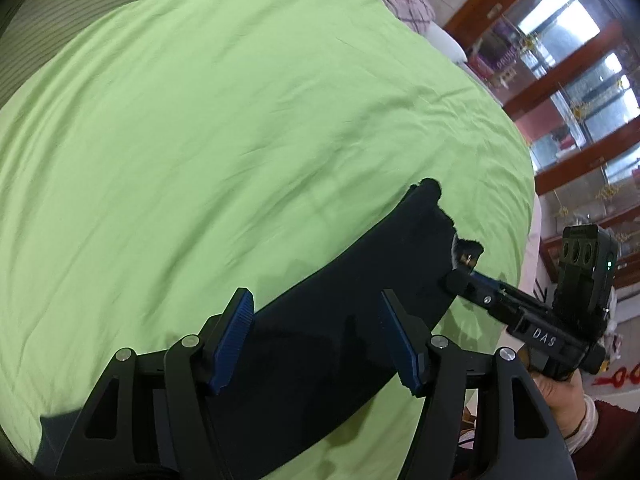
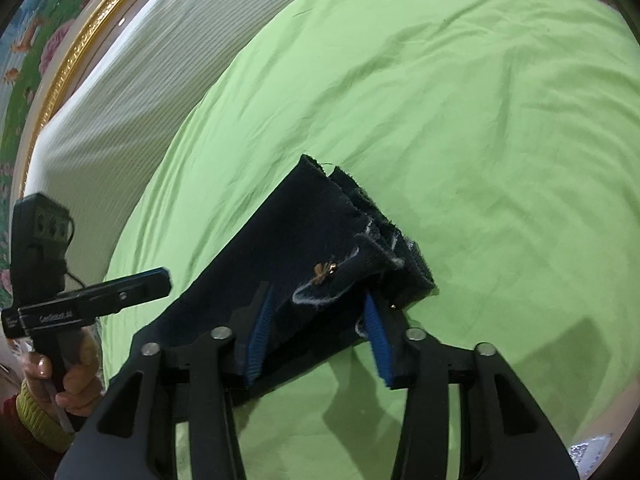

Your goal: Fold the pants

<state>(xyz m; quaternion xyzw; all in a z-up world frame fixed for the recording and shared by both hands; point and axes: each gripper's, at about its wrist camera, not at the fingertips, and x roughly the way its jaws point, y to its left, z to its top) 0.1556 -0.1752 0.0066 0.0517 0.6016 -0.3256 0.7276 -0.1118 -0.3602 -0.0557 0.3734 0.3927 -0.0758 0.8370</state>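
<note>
While the dark pants (image 1: 340, 320) lie folded lengthwise as a long strip across the green bedsheet (image 1: 200, 140), the left gripper (image 1: 316, 340) hangs above the middle of that strip with its blue pads (image 1: 234, 340) set well apart; no fabric sits between them and neither pad presses on the cloth. In the left wrist view, the strip runs from the lower left to the upper right, where its frayed hem end (image 1: 428, 196) rests on the sheet. To the right of that end, the right gripper (image 1: 460, 276) meets the pants at their edge, carried by a hand (image 1: 568, 396) with a red sleeve. A wooden cabinet with glass doors (image 1: 580, 80) stands beyond the bed at the far right. In the right wrist view, the left gripper (image 2: 160, 280) appears at the left edge, held by the other hand (image 2: 68, 380), clear of the cloth. Toward the centre, the stacked hem layers (image 2: 360, 232) lie between the right gripper's (image 2: 320, 324) fingers. The left pad (image 2: 260, 328) lies against the fabric and the right pad (image 2: 380, 344) stands beside the stack's edge; whether the pads actually clamp the pants cannot be told. A striped cover (image 2: 132, 92) lies beyond the sheet at the upper left.
</note>
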